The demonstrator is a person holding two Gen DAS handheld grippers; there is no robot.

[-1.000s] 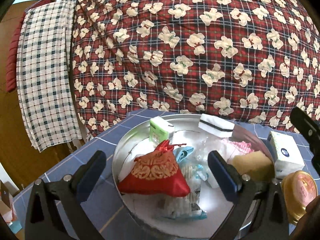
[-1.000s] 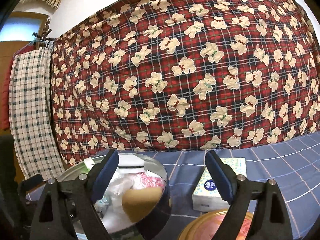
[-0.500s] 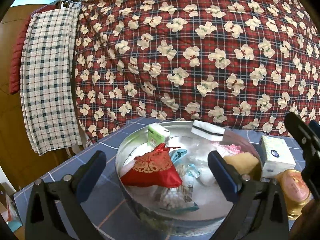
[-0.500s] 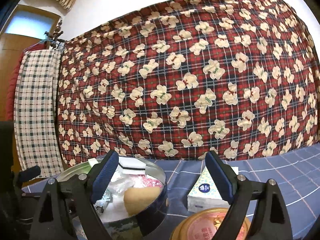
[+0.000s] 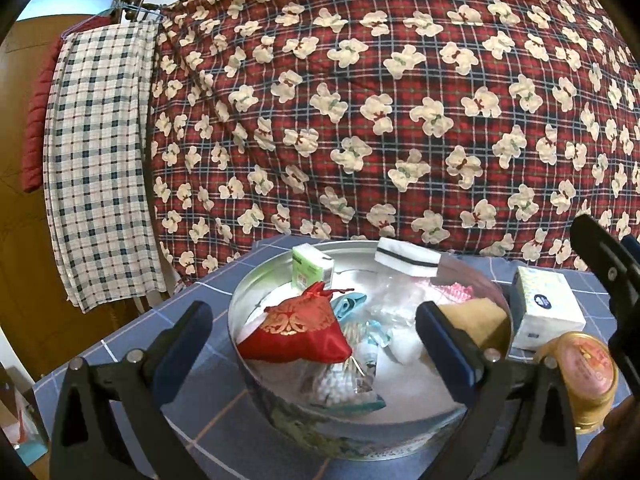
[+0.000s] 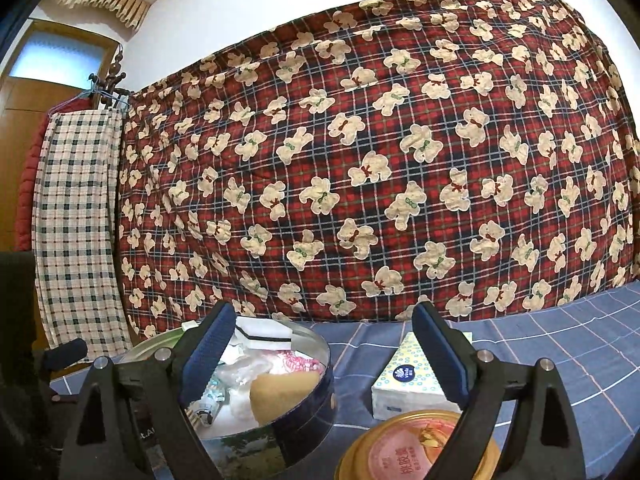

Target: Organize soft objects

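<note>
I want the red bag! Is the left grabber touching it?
Apart. The left wrist view shows the left gripper wide open, its fingers standing at either side, nearer the camera than the red pouch, which lies in the round tin.

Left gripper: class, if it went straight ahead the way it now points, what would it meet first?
Probably the red drawstring pouch in the round metal tin, which lies between and just beyond the open left gripper. Depth is unclear, so the tin's near rim may come first.
</note>
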